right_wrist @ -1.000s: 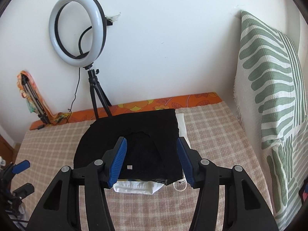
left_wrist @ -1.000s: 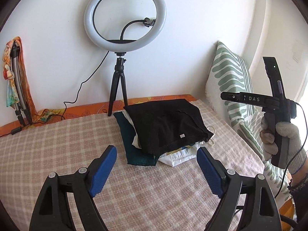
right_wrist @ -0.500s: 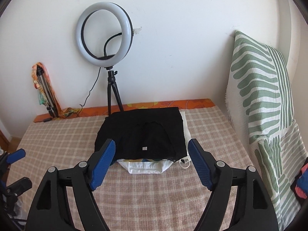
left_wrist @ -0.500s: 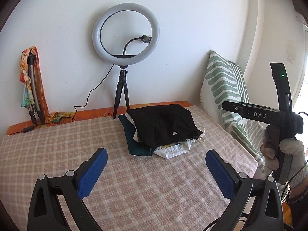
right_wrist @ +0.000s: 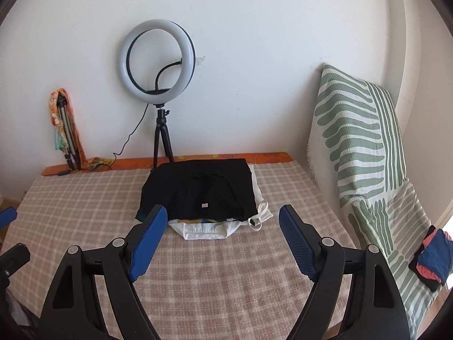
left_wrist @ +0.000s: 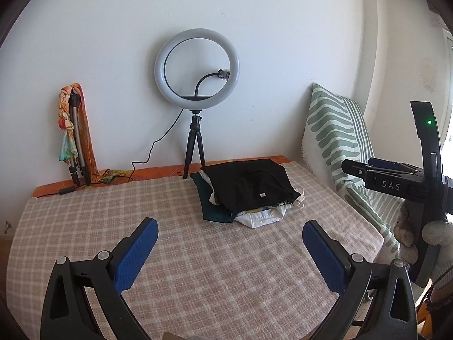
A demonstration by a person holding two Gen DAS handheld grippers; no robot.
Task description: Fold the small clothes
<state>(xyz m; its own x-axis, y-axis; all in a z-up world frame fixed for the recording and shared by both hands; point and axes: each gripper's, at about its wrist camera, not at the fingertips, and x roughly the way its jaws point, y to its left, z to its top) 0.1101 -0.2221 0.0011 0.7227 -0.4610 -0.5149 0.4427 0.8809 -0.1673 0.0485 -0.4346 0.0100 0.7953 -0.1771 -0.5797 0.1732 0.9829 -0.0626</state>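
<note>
A stack of folded small clothes lies toward the back of the checked bed cover. A black garment is on top, with white and dark green pieces under it. My left gripper is open and empty, well short of the stack. My right gripper is open and empty, in front of the stack; it also shows in the left wrist view at the right, held in a gloved hand. A blue, pink and black garment lies on the patterned cover at the right.
A ring light on a tripod stands behind the stack against the wall. A folded tripod with a colourful cloth leans at the back left. A green-and-white patterned cushion leans along the right side of the bed.
Both grippers have pulled back and up from the stack, which looks smaller and farther. Both jaws have opened wider. The black garment stays on top of the stack.
</note>
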